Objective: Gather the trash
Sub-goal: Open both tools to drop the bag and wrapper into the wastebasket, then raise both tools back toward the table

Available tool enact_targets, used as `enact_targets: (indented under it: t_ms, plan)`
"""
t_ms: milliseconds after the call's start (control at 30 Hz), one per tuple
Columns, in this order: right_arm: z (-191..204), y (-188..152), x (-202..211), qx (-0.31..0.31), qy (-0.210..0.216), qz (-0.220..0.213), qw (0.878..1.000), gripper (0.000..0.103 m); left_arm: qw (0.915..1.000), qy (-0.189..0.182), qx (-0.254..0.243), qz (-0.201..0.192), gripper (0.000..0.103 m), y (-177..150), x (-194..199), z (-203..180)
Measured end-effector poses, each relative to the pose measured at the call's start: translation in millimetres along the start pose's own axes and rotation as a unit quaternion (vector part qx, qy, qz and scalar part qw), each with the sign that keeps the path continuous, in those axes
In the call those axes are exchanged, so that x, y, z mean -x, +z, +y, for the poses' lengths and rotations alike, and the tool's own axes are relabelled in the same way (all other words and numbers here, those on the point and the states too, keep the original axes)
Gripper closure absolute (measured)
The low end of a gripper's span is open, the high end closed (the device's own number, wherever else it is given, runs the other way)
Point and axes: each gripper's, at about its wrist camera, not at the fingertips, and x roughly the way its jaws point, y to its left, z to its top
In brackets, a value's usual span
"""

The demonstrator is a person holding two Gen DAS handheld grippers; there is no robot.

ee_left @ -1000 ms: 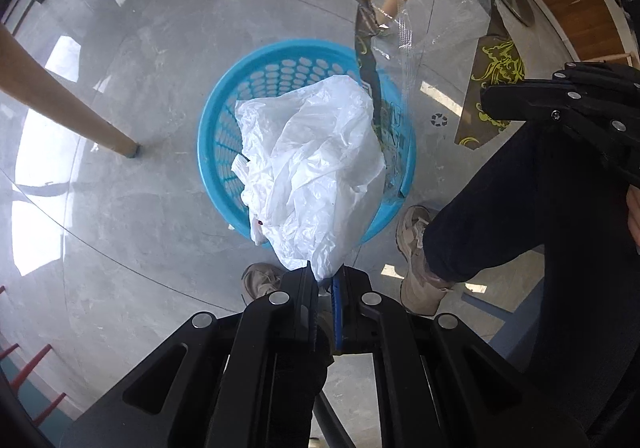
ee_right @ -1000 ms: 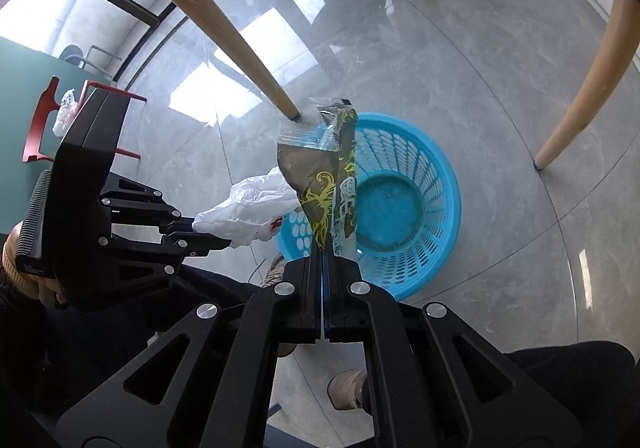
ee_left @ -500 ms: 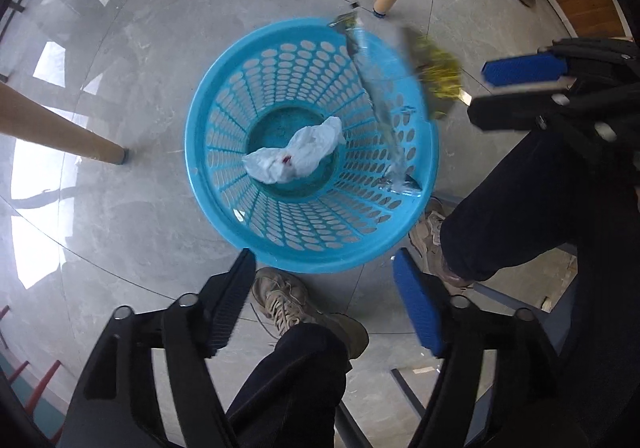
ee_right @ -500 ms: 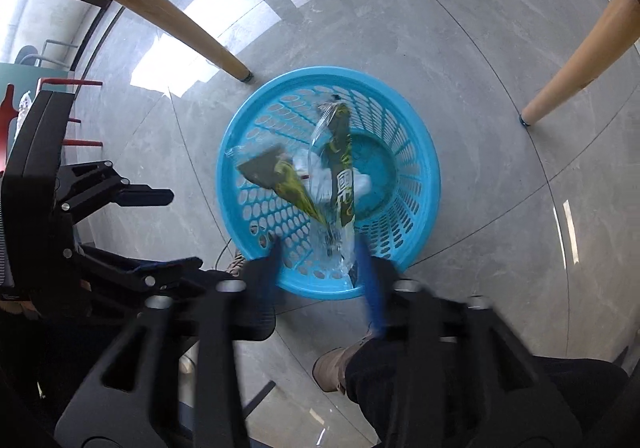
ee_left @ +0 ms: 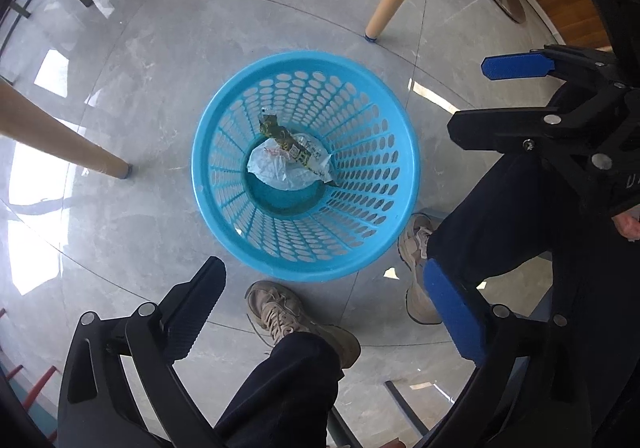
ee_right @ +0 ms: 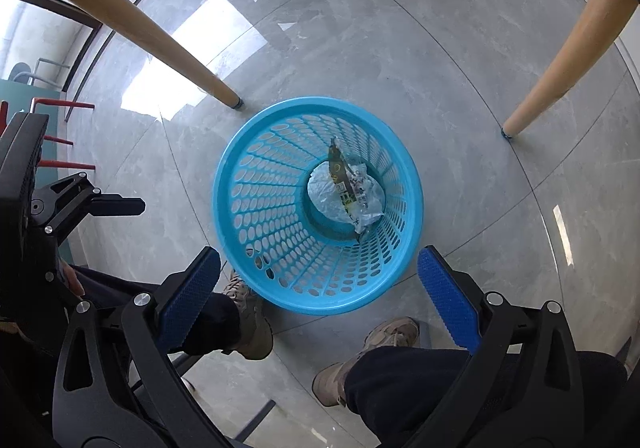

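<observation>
A round blue plastic basket (ee_left: 372, 248), its slanted wall pierced all over with oval holes, stood upright on the grey tiled floor. At its bottom lay a crumpled white plastic bag (ee_left: 272, 169), bunched toward one side of the base. Across the bag rested a long snack wrapper (ee_left: 294, 149), dark green with yellow print and partly clear, one end leaning up against the basket's inner wall.
</observation>
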Motion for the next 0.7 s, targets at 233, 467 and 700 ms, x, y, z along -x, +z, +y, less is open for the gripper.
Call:
enact_targets:
  t_ms: [233, 467, 700]
  plan:
    - [3.2, -2.8, 13.8, -0.001, 0.008, -0.010, 1.000, 0.009, 0.9997, 0.015, 0.005, -0.018, 0.006, -3.5, 18.8, -3.5]
    - [11.3, -11.6, 43.1, -0.003, 0.021, -0.022, 1.000, 0.009, 0.9984, 0.033, 0.005, -0.045, 0.006, -20.0, 56.6, -16.4]
    - [26.6, -34.1, 87.8, 0.007, 0.038, -0.044, 0.998, 0.009, 0.9949, 0.050, -0.002, -0.088, 0.006, -50.0, 109.2, -40.5]
